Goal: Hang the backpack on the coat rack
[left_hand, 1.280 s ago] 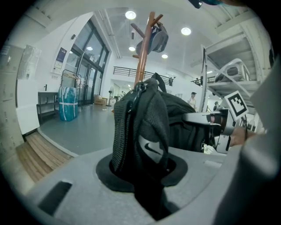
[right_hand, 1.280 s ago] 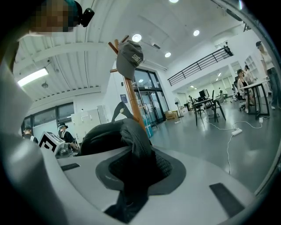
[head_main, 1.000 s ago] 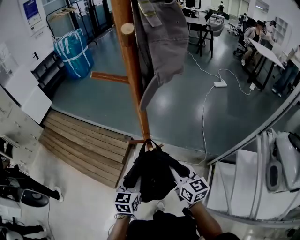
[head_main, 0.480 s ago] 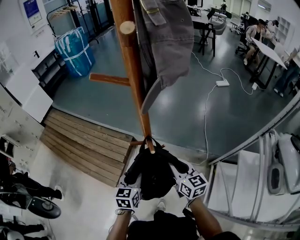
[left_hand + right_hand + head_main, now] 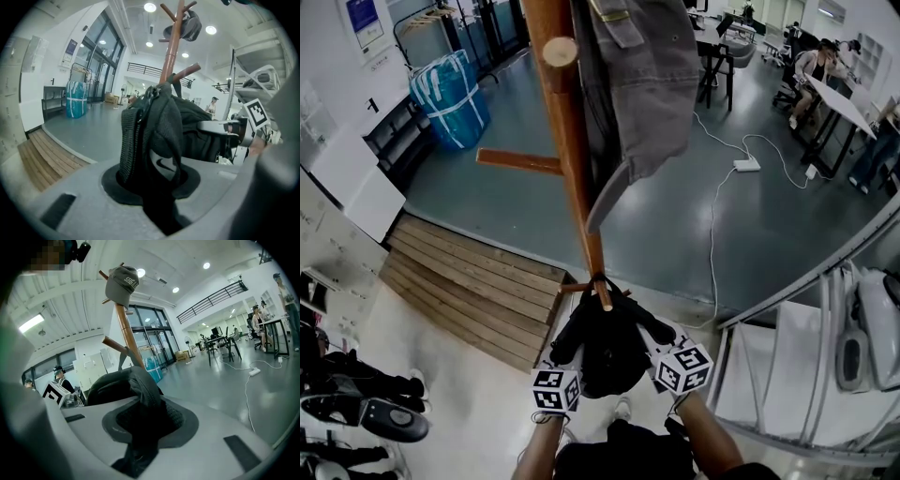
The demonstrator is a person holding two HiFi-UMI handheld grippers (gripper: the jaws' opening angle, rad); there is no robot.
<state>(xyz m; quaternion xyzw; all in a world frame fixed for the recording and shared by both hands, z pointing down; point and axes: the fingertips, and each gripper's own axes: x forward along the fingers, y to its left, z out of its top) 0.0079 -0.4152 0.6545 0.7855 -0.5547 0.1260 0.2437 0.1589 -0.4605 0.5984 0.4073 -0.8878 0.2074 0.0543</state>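
Observation:
A black backpack [image 5: 605,345] hangs in front of the wooden coat rack [image 5: 572,169], low on its pole. Its top loop [image 5: 598,279] lies around a lower peg [image 5: 603,298]. My left gripper [image 5: 570,345] is shut on the left shoulder strap [image 5: 147,136], which fills its jaws. On the other side, my right gripper [image 5: 652,336] is shut on the right shoulder strap [image 5: 140,390]. In the left gripper view the peg [image 5: 187,71] sticks out just above the backpack [image 5: 197,126]. The right gripper view shows the backpack [image 5: 112,385] under a peg [image 5: 115,345].
A grey cap [image 5: 642,94] hangs high on the rack, and another peg [image 5: 517,161] points left. Wooden decking [image 5: 469,295] lies to the left, and a blue wrapped bundle [image 5: 448,94] stands beyond it. A white cable [image 5: 712,234] crosses the floor. White shelving [image 5: 806,366] is at right.
Both grippers have sunk a little with the backpack. The top loop now sits down around the lower peg.

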